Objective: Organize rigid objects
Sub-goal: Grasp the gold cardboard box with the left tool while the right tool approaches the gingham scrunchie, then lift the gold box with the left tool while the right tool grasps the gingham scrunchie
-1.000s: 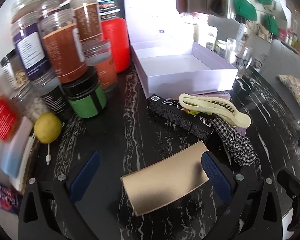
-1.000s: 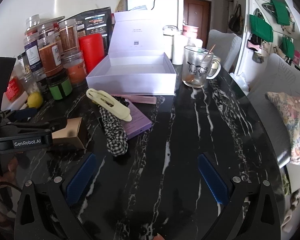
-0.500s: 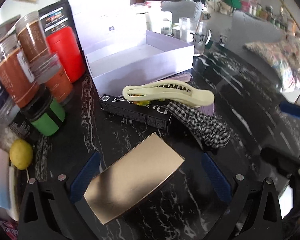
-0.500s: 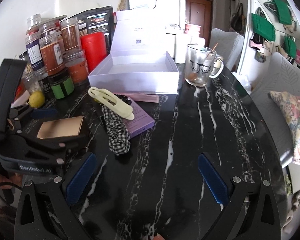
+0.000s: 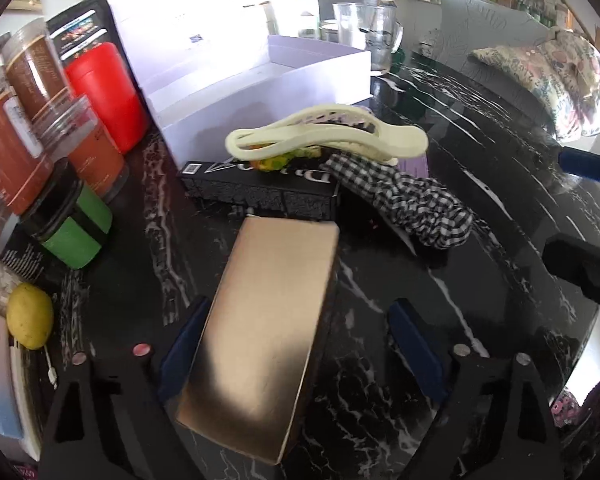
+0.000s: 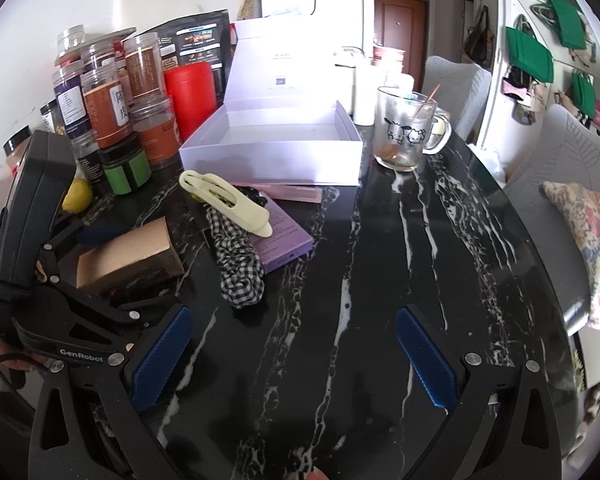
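Left hand-held gripper (image 5: 296,344): jaws apart and just closing in around the gold box (image 5: 260,332), which lies on the black marble counter (image 6: 380,260); the right pad stands clear of it, contact on the left unclear. Right hand-held gripper (image 6: 292,352): jaws wide apart, empty, over bare counter. White open box (image 6: 276,148) behind, well apart.

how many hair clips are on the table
1. The cream hair clip lies across the checked scrunchie and purple box, in front of the open white box. Others may be hidden underneath.
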{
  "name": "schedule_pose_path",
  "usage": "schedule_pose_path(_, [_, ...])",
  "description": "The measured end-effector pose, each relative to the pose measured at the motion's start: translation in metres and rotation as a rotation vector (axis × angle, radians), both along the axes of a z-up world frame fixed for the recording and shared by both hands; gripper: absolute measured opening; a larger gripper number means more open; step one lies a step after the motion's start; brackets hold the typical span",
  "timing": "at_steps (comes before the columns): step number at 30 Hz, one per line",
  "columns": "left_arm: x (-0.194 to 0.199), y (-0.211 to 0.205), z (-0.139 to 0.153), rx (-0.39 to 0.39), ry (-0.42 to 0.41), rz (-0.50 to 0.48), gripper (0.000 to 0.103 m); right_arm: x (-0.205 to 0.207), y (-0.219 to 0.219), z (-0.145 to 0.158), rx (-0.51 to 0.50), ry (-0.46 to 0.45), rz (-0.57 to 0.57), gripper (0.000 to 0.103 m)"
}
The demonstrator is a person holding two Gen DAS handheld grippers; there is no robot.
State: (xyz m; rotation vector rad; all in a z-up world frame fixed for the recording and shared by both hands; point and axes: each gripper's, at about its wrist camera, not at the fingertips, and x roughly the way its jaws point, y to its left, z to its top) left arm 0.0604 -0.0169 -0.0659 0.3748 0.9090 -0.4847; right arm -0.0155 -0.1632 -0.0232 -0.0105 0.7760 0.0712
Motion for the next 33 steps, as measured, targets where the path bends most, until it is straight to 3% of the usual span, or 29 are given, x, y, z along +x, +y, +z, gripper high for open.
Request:
schedule_pose_path(3, [-0.005, 0.003, 0.003, 0.007, -0.049, 0.04, 0.065, -0.001, 0.004, -0.001, -0.018, -0.015, 0.014, 0.103])
schedule_pose_path(4, [-0.005, 0.004, 0.004, 0.006, -0.06, 0.055, 0.052, -0.001, 0.005, -0.002, -0.029, -0.023, 0.02, 0.103])
schedule_pose_path(5, [-0.006, 0.007, 0.006, -0.008, -0.056, 0.068, 0.046, -0.002, 0.007, -0.002, -0.036, -0.032, 0.027, 0.103])
schedule_pose_path(7, [-0.007, 0.012, 0.008, -0.078, -0.014, 0.08, 0.045, -0.001, 0.01, -0.002, -0.035, -0.058, 0.043, 0.103])
schedule_pose_path(9, [-0.01, 0.012, 0.009, -0.097, -0.008, 0.082, 0.045, 0.004, 0.013, -0.004, -0.022, -0.063, 0.058, 0.102])
schedule_pose_path(11, [-0.013, 0.009, 0.009, -0.079, -0.023, 0.082, 0.045, 0.011, 0.017, -0.007, -0.018, -0.048, 0.071, 0.089])
schedule_pose_path(15, [-0.018, 0.008, 0.009, -0.073, -0.028, 0.078, 0.045, 0.027, 0.023, -0.01, -0.015, -0.052, 0.099, 0.081])
schedule_pose_path(19, [-0.016, 0.01, 0.009, -0.083, -0.013, 0.101, 0.045, 0.04, 0.029, -0.015, -0.033, -0.036, 0.127, 0.056])
schedule_pose_path(28, [-0.012, 0.015, -0.001, -0.135, 0.036, 0.135, 0.045, 0.062, 0.038, -0.029, -0.029, 0.034, 0.218, 0.054])
schedule_pose_path(30, [-0.014, 0.015, -0.002, -0.135, 0.028, 0.135, 0.045, 0.063, 0.042, -0.031, -0.054, 0.037, 0.223, 0.046])
schedule_pose_path(32, [-0.017, 0.016, -0.002, -0.134, 0.021, 0.142, 0.045, 0.061, 0.046, -0.031, -0.116, 0.018, 0.204, 0.024])
schedule_pose_path(33, [-0.018, 0.016, -0.002, -0.134, 0.025, 0.14, 0.044, 0.06, 0.047, -0.031, -0.122, 0.017, 0.209, 0.023])
